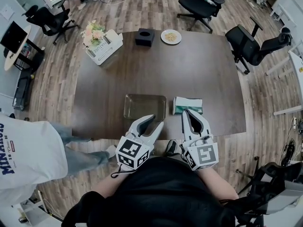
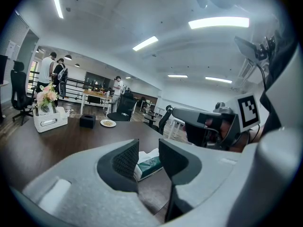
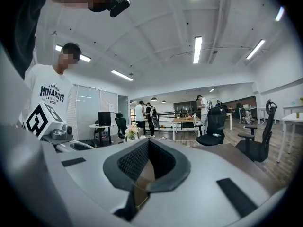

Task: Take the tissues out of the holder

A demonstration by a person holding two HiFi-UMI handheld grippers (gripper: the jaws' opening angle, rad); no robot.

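1. Tissue pack (image 1: 187, 105), green, lies on the dark surface (image 1: 199, 65) near its front edge.
2. Clear tray (image 1: 145, 107) sits just left of the pack, not touching it.
3. Left tool (image 1: 155, 120) hangs over the tray's near rim, jaws released and nothing between the pads.
4. Right tool (image 1: 188, 111) is clenched on nothing, tips at the pack's near edge; contact unclear.
5. White tissue (image 2: 147, 154) pokes from the pack's top.
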